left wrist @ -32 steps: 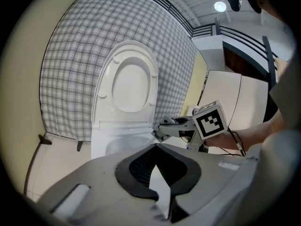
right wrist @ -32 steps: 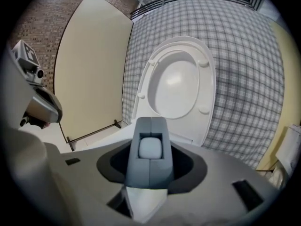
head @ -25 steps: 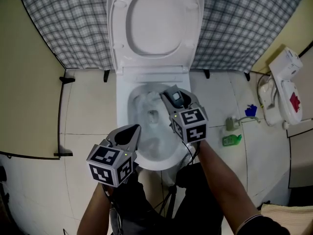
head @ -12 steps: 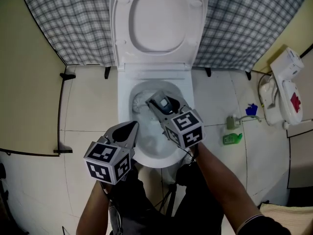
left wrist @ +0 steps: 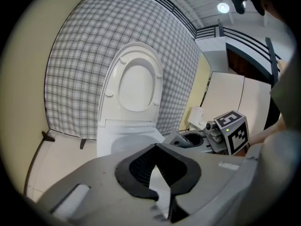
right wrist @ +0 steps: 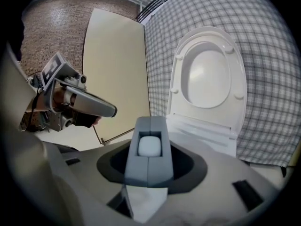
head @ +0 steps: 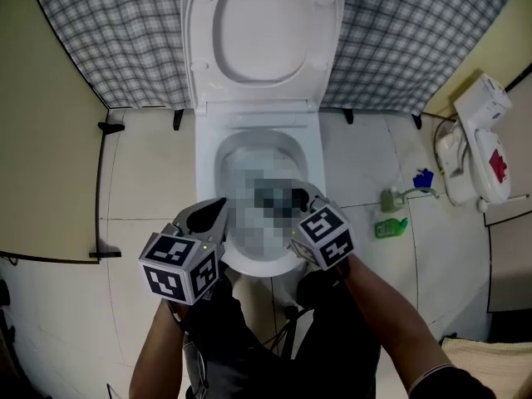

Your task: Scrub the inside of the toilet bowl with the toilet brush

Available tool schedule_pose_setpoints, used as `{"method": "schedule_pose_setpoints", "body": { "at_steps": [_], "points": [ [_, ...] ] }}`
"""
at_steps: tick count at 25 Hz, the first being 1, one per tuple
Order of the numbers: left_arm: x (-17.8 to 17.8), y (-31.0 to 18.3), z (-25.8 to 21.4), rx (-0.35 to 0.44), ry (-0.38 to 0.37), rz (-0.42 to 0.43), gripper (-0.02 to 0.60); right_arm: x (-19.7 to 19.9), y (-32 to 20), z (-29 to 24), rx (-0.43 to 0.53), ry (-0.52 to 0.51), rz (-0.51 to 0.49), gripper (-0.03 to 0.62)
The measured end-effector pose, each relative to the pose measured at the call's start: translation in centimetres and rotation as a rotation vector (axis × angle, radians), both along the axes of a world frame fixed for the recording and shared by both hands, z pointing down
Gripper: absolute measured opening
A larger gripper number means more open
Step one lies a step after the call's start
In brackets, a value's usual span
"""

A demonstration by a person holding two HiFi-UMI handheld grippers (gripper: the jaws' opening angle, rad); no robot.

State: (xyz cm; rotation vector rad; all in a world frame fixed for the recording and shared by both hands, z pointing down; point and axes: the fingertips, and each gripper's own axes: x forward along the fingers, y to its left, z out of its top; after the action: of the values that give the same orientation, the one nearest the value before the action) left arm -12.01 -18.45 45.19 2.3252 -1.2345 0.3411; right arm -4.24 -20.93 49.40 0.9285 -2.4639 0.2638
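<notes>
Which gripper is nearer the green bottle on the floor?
Right. The right gripper is over the toilet bowl, just left of the green bottle; the left gripper is farther off, at the bowl's opposite edge.

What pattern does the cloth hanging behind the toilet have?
The cloth has a grey-and-white check pattern, shown best in the left gripper view.

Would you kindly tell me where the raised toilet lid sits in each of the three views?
Head view: the raised toilet lid is at top centre.
Left gripper view: the lid stands left of centre, above the middle.
Right gripper view: the lid is at upper right.
Shared landmark: the checked curtain behind it.
</notes>
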Motion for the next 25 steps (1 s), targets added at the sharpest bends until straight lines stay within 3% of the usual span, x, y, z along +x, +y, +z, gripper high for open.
{"method": "schedule_pose_setpoints", "body": {
  "at_steps": [9,14,25],
  "points": [
    [1.8,0.0,-0.6,0.013,0.015,0.021,0.010,3.1,4.2,0.5,-0.067,0.052,-0.017,0.204],
    [2.8,-0.3,-0.9,0.019,0.014,0.035,0.009,6.0,4.8,0.0,-0.050,0.119,0.004,0.203],
    [3.5,-0.4,-0.6,0.010,0.005,0.044,0.009,9.1,1.6,-0.6,-0.029,0.198,0.146,0.202]
  ]
}}
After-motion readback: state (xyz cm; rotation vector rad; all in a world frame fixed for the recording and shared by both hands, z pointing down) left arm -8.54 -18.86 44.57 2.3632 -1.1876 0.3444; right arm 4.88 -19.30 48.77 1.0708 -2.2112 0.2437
